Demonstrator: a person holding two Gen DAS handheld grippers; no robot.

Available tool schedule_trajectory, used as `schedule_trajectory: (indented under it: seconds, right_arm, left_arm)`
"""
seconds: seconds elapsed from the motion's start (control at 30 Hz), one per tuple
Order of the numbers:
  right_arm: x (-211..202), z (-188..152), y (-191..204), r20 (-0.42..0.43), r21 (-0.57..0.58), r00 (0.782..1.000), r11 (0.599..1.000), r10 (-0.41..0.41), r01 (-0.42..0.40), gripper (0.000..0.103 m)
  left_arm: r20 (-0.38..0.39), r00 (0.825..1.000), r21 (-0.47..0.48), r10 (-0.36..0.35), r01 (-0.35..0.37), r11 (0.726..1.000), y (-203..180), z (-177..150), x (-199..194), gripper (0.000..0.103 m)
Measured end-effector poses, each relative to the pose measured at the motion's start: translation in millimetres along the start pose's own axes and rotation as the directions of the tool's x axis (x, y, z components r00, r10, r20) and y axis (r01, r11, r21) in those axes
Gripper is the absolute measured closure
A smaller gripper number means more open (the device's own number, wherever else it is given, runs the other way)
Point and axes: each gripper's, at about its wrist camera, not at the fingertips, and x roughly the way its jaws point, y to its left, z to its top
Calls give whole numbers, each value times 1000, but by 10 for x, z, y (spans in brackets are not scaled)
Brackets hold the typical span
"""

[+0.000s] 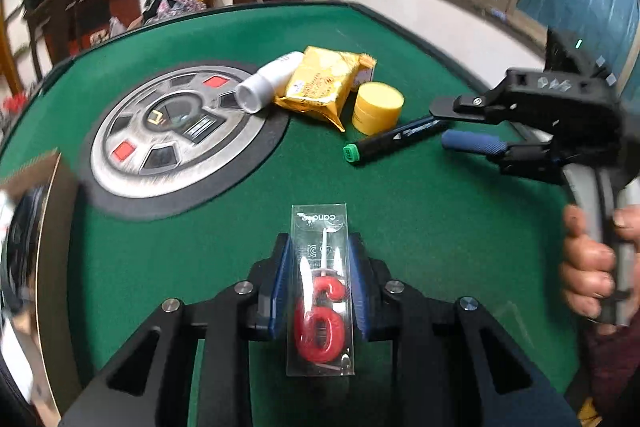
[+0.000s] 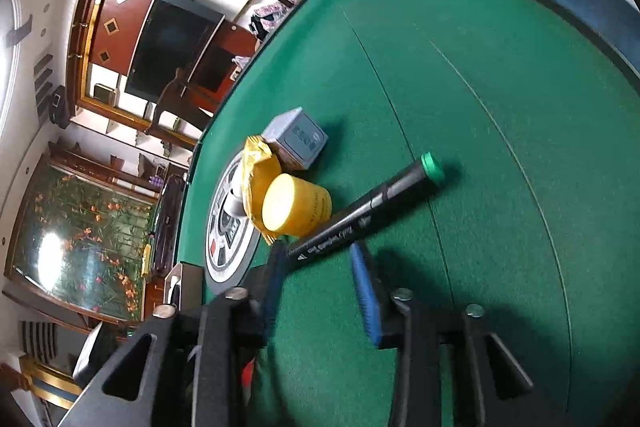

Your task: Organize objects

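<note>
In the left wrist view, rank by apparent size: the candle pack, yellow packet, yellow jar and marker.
1. candle pack, though inflated by nearness to the camera
2. yellow packet
3. marker and yellow jar look too alike to rank: the marker longer, the jar bulkier.

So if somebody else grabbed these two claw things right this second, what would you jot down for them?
Left gripper: shut on the candle pack, a red number 6 in a clear sleeve, held above the green table.
Right gripper: open, holding nothing, its tips at the rear end of the black marker, which lies flat on the felt.
Clustered beyond the marker: yellow jar, yellow snack packet, white bottle, small grey box.
Done: candle pack picked up.
Left: place it, probably take the marker next, then the cluster.
</note>
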Motion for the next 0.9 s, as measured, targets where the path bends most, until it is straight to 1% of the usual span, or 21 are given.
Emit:
schedule_trajectory:
  seconds: [0.03, 0.1, 0.17, 0.2, 0.23, 0.3, 0.33, 0.4, 0.43, 0.5, 0.57, 0.63, 0.67, 0.7, 0.73, 0.8, 0.83, 0.87, 0.9]
  right_arm:
    - [-54, -3, 27, 15, -18, 1000, 1000, -17, 17, 55]
    - [-202, -11, 175, 71, -105, 996, 992, -61, 69, 55]
    - [-322, 20, 339, 144, -167, 982, 975, -119, 143, 54]
    - [-352, 51, 420, 171, -194, 976, 967, -134, 167, 48]
    - [-324, 118, 501, 179, -228, 972, 954, -154, 193, 37]
    - [-150, 259, 553, 139, -272, 969, 933, -204, 236, 29]
    - [-36, 345, 536, 110, -274, 969, 931, -220, 243, 29]
    - [202, 510, 417, 12, -256, 977, 944, -212, 208, 29]
    - [272, 535, 339, -33, -228, 979, 955, -203, 190, 29]
    - [321, 479, 219, -113, -186, 984, 976, -137, 114, 29]
    - [278, 308, 199, -158, -193, 983, 979, -91, 60, 30]
    - [268, 136, 245, -206, -222, 976, 975, -74, 27, 30]
    - [250, 36, 288, -212, -250, 973, 967, -91, 36, 30]
    - [231, -46, 345, -189, -291, 973, 954, -134, 74, 30]
    - [233, -110, 414, -156, -347, 969, 929, -194, 130, 31]
    - [281, -201, 548, -96, -444, 949, 866, -300, 229, 33]
    - [330, -261, 619, -64, -493, 932, 824, -356, 280, 39]
    - [363, -295, 667, -47, -515, 923, 801, -381, 304, 45]
    - [370, -327, 707, -31, -524, 924, 794, -381, 310, 57]
  left_arm:
    - [13, 1000, -20, -12, 12, 1000, 12, -53, -93, 77]
    - [40, 999, -54, -21, 23, 998, 54, -145, -273, 77]
    - [53, 998, -75, -32, 36, 997, 93, -216, -408, 76]
    - [59, 998, -81, -35, 39, 996, 89, -260, -465, 76]
    - [70, 997, -92, -36, 43, 995, 114, -310, -537, 76]
    - [80, 996, -109, -45, 54, 993, 150, -365, -624, 76]
    - [91, 995, -119, -44, 55, 991, 178, -397, -685, 76]
    - [108, 994, -137, -35, 49, 989, 233, -420, -753, 76]
    - [116, 993, -152, -36, 54, 987, 274, -441, -804, 76]
    - [129, 991, -172, -24, 47, 984, 364, -498, -911, 76]
    - [140, 990, -190, -9, 35, 981, 451, -542, -996, 76]
    - [151, 989, -213, -8, 40, 976, 534, -574, -1070, 76]
    - [156, 988, -222, -2, 37, 974, 565, -593, -1111, 76]
    - [159, 987, -226, 8, 28, 974, 579, -607, -1134, 76]
    - [160, 987, -224, 19, 18, 974, 583, -618, -1153, 76]
    - [161, 986, -215, 45, -9, 977, 577, -653, -1208, 76]
    - [164, 985, -217, 51, -15, 976, 577, -672, -1250, 76]
    - [171, 984, -226, 50, -11, 974, 577, -687, -1291, 76]
    - [179, 983, -237, 48, -4, 971, 584, -699, -1316, 76]
